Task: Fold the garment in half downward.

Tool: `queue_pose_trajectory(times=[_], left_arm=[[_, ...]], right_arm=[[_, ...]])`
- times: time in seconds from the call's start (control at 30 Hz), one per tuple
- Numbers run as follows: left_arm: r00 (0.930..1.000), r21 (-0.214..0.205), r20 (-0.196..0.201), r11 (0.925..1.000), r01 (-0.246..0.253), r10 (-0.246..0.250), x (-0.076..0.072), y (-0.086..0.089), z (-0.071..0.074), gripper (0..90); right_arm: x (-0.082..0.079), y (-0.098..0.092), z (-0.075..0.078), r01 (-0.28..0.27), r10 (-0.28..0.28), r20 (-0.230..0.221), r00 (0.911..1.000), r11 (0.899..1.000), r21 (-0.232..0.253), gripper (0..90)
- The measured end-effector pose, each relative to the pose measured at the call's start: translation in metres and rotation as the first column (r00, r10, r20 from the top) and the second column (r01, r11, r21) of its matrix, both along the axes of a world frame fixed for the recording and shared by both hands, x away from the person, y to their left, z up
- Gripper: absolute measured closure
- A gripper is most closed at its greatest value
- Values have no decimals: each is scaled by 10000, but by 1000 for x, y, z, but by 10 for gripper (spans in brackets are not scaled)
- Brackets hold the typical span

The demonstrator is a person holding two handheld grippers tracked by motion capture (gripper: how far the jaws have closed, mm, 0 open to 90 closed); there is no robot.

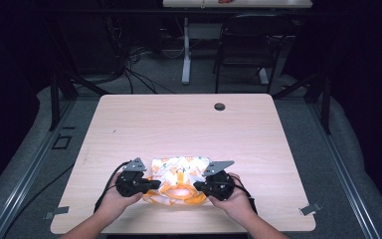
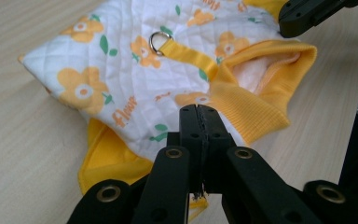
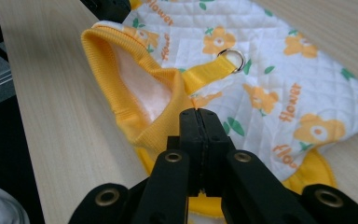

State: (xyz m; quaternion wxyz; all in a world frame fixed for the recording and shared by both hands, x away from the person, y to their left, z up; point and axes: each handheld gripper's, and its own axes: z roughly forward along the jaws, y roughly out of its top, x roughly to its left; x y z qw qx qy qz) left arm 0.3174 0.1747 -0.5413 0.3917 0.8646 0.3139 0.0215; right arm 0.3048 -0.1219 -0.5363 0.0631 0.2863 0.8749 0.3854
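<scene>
I hold both grippers, left [image 1: 151,184] and right [image 1: 199,186], clamped on the pet vest [image 1: 179,175] beside its collar [image 2: 261,88]; I should lift evenly.

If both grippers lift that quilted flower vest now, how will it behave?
The quilted vest will probably sag between the left gripper and right gripper, being soft padded cloth. It looks light. The metal ring on its yellow strap may flop about.
</scene>
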Motion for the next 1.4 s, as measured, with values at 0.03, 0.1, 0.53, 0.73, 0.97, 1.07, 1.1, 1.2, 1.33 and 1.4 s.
queue_pose_trajectory(times=[0.03, 0.1, 0.53, 0.73, 0.97, 1.07, 1.1, 1.2, 1.33, 1.4], left_arm=[[10000, 85, -29, 10000, 7, -7, -1, 1, -3, 898], [10000, 123, 12, 9999, -29, 28, -2, 2, -7, 898], [9999, 389, 54, 9992, -96, 94, -5, 4, -28, 898], [9998, 344, 96, 9992, -195, 191, -5, 3, -30, 899], [9996, 376, 39, 9989, -265, 264, -2, 2, -30, 899], [9995, 417, 108, 9987, -299, 295, 0, 1, -30, 899], [9996, 443, 104, 9986, -280, 275, 1, 1, -30, 900], [9993, 419, 149, 9986, -338, 332, 5, 1, -31, 899], [9989, 363, 117, 9983, -460, 456, 9, 0, -31, 899], [9986, 369, 151, 9980, -515, 509, 12, 0, -31, 899]], right_arm=[[-2, 1, -2, 20, -20, -64, 10000, 10000, 22, 896], [-4, 0, -7, -10, 9, -144, 9999, 10000, -71, 896], [-9, 0, -32, 39, -45, -642, 9979, 9999, -92, 897], [-6, -1, -35, 170, -200, -669, 9976, 9989, -447, 898], [-4, -2, -36, 202, -228, -752, 9969, 9992, -352, 898], [0, -2, -36, 237, -261, -862, 9959, 9993, -296, 897], [1, -2, -36, 302, -330, -967, 9948, 9991, -301, 897], [4, -1, -35, 325, -360, -1001, 9943, 9988, -367, 897], [8, -2, -36, 414, -443, -987, 9941, 9987, -310, 897], [11, -2, -36, 454, -482, -960, 9942, 9985, -313, 897]])
